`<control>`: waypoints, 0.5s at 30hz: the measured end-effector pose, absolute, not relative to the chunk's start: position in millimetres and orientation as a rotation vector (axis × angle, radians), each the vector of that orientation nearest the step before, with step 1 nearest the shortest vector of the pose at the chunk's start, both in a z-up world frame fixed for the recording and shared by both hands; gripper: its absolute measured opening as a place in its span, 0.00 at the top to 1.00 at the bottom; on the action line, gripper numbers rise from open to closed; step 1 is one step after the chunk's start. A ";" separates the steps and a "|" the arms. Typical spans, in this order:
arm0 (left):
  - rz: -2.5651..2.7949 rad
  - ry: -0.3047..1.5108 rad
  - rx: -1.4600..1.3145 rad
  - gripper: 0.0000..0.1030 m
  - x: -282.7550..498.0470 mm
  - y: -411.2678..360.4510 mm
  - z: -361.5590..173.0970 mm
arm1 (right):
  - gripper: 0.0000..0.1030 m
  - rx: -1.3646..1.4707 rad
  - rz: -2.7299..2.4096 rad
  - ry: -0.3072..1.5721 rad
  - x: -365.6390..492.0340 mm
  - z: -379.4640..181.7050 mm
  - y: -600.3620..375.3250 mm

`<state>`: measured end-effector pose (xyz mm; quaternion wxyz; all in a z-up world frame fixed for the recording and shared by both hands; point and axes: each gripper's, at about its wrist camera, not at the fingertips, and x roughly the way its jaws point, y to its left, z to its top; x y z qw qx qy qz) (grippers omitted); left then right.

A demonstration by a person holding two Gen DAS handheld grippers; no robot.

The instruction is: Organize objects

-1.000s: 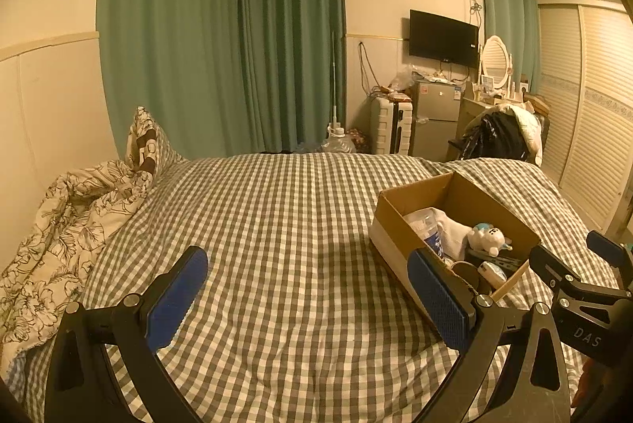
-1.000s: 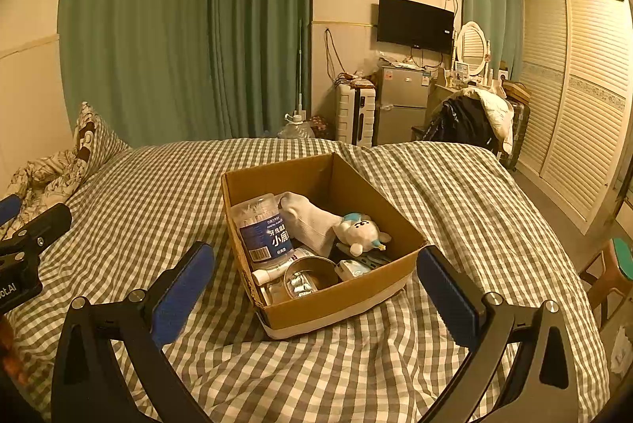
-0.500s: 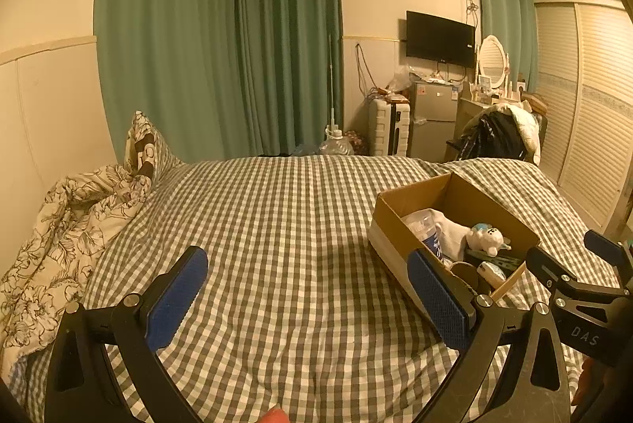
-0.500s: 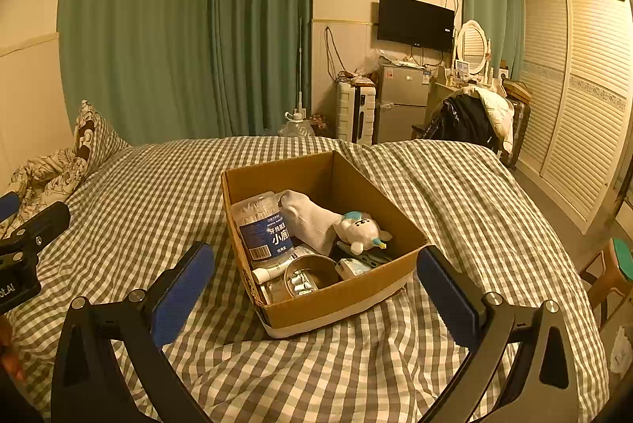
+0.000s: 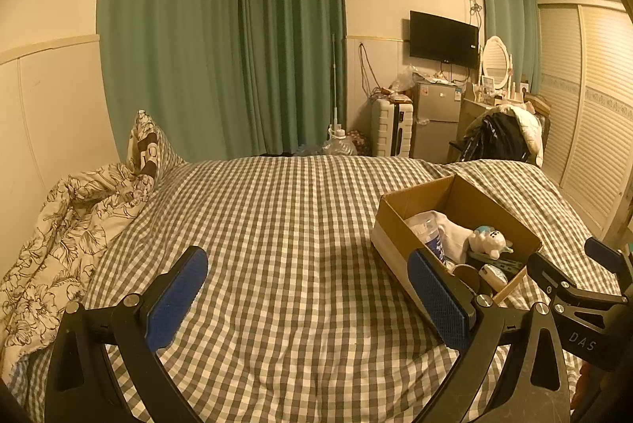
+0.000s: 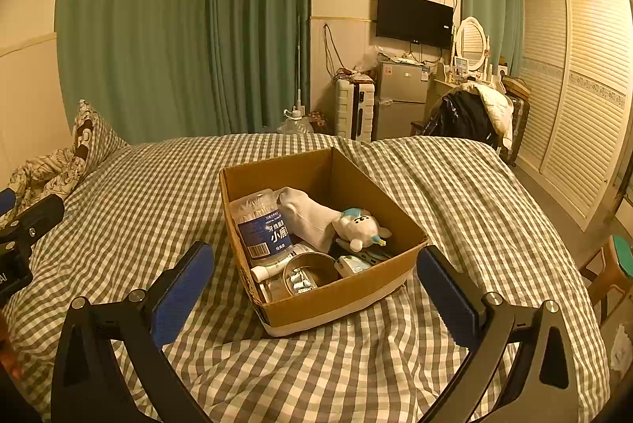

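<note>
An open cardboard box [image 6: 340, 300] [image 5: 411, 199] sits on the checked bed. Inside lie a clear tub with a blue label [image 6: 263, 225], a white sock [image 6: 310, 215], a small white plush toy [image 6: 362, 225] [image 5: 488, 239], a round metal tin [image 6: 310, 267], a white tube [image 6: 269, 270] and a small white case [image 6: 352, 265]. My right gripper [image 6: 314, 288] hovers open in front of the box, its blue pads wider than the box's near wall. My left gripper [image 5: 306, 294] is open and empty over bare bedding, left of the box.
A crumpled floral duvet [image 5: 59, 221] and a pillow [image 5: 148, 146] lie at the bed's left. Beyond the bed's far edge stand green curtains [image 5: 221, 39], a suitcase [image 5: 391, 128], a small fridge [image 5: 435, 120] and a chair with clothes [image 5: 502, 136]. A slatted wardrobe [image 6: 577, 95] lines the right wall.
The left wrist view has tilted up slightly, so the bed and box sit a little lower. Both grippers stay open and nothing in the box has moved.
</note>
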<state>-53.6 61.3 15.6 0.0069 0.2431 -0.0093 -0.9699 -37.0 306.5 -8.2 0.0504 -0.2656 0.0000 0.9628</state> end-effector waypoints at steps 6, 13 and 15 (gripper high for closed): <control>-3.031 -0.032 0.767 0.00 -54.7 61.3 15.6 | 0.00 -0.814 2.929 0.003 -37.6 -7.8 306.4; -3.030 -0.040 0.773 0.00 -54.9 62.2 15.2 | 0.00 -0.814 2.930 0.005 -37.8 -7.7 305.9; -3.030 -0.042 0.776 0.00 -55.2 62.4 15.0 | 0.00 -0.814 2.930 0.006 -37.8 -7.7 305.9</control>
